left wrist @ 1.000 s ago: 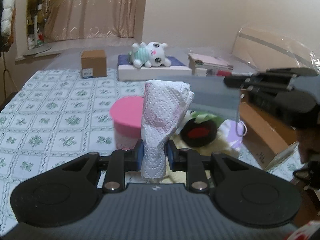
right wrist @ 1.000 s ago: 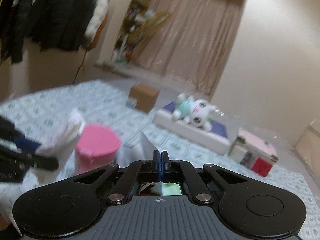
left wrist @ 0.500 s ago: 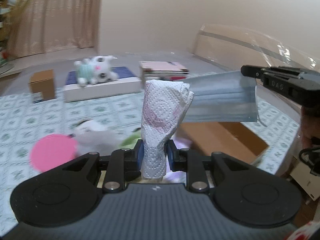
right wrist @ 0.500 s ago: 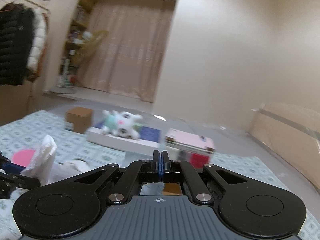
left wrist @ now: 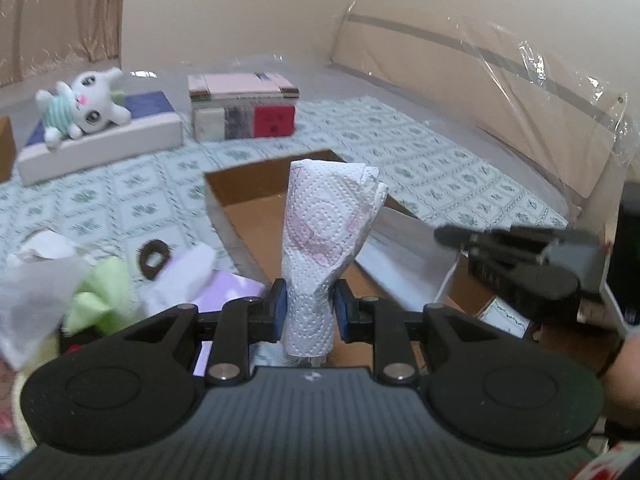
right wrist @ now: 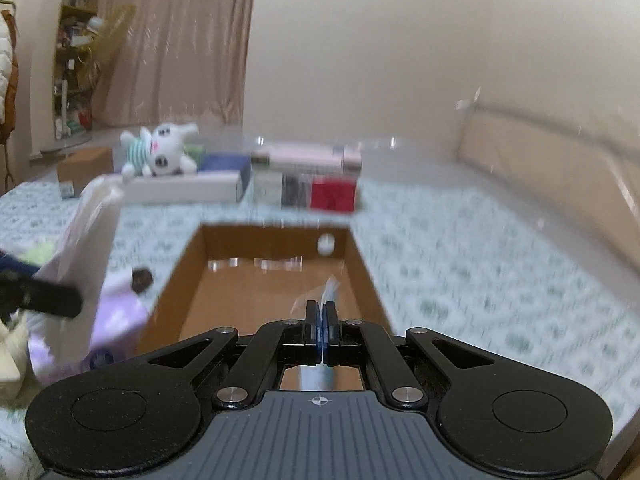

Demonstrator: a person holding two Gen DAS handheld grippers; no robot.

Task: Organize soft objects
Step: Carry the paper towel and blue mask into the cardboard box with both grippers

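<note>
Patterned bedspread [left wrist: 120,208] – cardboard box [right wrist: 276,280] now ahead, pink tub gone; left gripper [left wrist: 307,316] still clamps paper towel [left wrist: 324,240], right gripper [right wrist: 321,334] pinches face mask [left wrist: 404,256].

We can't make out any readable text here: the red label [left wrist: 274,121] on the stacked boxes [left wrist: 243,106] near the bed's far edge is just a blur in both views.

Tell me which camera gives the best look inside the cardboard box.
The right wrist view. It looks straight into the open cardboard box, showing its floor and all inner walls, though blurred. In the left wrist view the cardboard box is half hidden behind the paper towel held in the left gripper.
</note>
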